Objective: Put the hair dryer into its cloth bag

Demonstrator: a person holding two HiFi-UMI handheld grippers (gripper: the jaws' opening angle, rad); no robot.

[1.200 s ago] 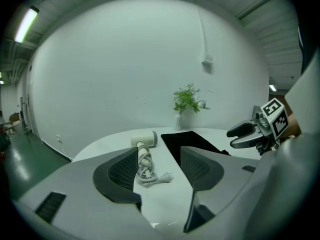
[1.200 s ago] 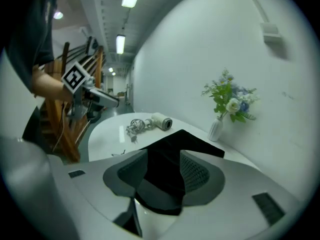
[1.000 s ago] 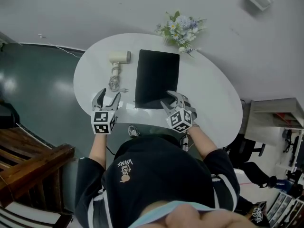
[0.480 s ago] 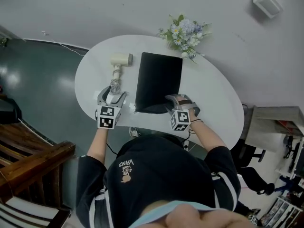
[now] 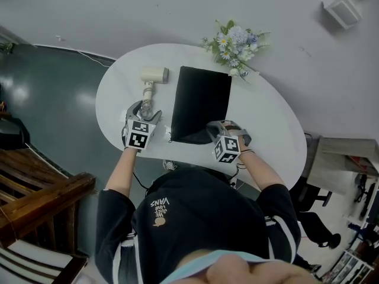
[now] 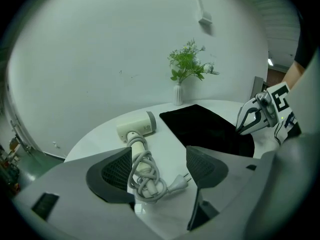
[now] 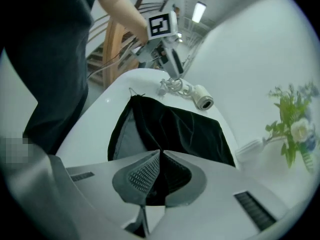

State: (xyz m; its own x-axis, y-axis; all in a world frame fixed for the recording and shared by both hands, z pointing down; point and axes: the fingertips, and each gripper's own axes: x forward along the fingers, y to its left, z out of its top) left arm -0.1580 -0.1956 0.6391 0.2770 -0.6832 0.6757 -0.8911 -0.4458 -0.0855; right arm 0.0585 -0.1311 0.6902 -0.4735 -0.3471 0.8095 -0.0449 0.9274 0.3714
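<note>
A cream hair dryer (image 5: 153, 76) lies on the white oval table (image 5: 266, 117), its handle and coiled cord (image 6: 145, 176) pointing toward me. My left gripper (image 5: 142, 108) is over that cord; its jaws have just been opening and stand open, with the cord (image 5: 144, 102) seen between them (image 6: 159, 169). To the right lies the flat black cloth bag (image 5: 200, 102). My right gripper (image 5: 220, 126) has just been closing and is shut on the bag's near edge (image 7: 160, 156). The bag (image 7: 180, 126) gapes there, showing grey lining.
A small vase of flowers (image 5: 234, 43) stands at the table's far edge, just beyond the bag. Dark floor and a wooden stair rail (image 5: 41, 200) lie to the left. The table's near rim runs just under both grippers.
My left gripper has moved forward and down to the dryer's cord. My right gripper has dropped onto the bag's near edge and shut on it.
</note>
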